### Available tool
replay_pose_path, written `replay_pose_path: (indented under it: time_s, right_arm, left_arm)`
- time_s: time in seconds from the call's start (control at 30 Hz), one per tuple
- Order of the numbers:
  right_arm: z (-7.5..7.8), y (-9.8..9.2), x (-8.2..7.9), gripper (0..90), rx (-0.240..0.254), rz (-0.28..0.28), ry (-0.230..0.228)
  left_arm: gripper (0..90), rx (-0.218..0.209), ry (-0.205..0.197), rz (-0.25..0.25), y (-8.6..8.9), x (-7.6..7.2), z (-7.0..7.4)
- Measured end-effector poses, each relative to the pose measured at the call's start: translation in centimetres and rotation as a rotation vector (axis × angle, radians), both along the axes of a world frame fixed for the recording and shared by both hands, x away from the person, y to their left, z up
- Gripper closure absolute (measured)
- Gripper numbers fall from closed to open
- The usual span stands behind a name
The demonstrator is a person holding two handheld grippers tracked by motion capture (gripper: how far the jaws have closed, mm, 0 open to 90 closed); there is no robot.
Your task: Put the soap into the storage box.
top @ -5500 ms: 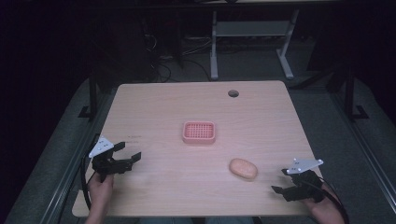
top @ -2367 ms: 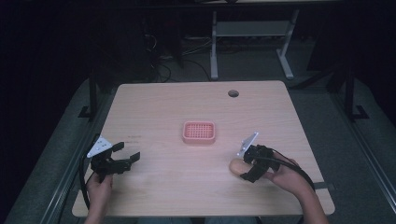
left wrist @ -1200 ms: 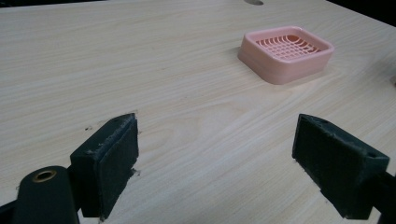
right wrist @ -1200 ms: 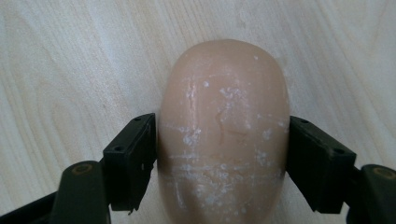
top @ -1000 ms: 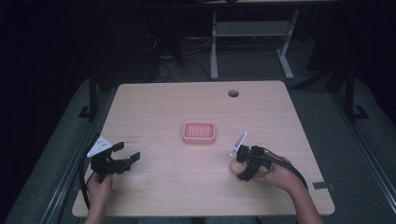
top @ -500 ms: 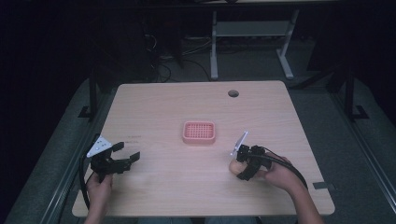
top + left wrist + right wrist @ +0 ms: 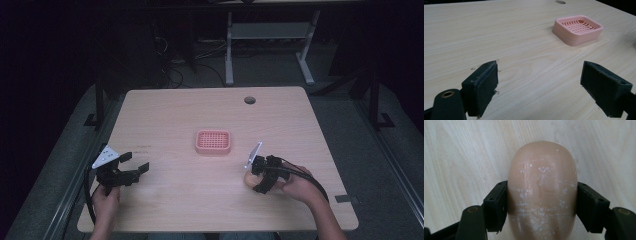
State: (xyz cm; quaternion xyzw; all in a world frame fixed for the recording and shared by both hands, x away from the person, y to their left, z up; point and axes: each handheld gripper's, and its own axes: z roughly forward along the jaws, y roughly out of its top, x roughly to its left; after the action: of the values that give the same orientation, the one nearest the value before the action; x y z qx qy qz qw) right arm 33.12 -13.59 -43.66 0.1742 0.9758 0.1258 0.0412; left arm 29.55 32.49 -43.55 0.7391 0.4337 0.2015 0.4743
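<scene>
Right tongs (image 7: 541, 206) clamped on soap bar (image 7: 542, 187) w/ both pads flush, ready to lift toward pink soap dish (image 7: 213, 142); left tongs (image 7: 544, 87) agape, idle over table (image 7: 175, 110).

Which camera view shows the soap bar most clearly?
The right gripper view: the soap bar sits close up between the right gripper jaws, which press its sides. In the high view only a small part shows beside that gripper.
</scene>
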Motion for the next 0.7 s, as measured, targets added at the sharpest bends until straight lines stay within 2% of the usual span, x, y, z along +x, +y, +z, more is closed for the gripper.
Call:
replay_pose_path:
  time_s: [0.17,0.43,0.7]
  right_arm:
    - [0.7,0.3,0.2,31.9,0.009,0.005,-0.008]
    - [1.8,0.6,1.1,31.9,0.066,0.008,-0.015]
    - [2.6,1.4,1.9,31.9,0.081,0.023,-0.019]
  left_arm:
    - [14.3,-0.005,0.001,0.002,0.0,0.0,0.0]
    - [14.2,-0.004,0.001,0.004,0.2,0.0,0.0]
    - [14.2,-0.016,0.0,0.008,0.1,0.0,0.0]
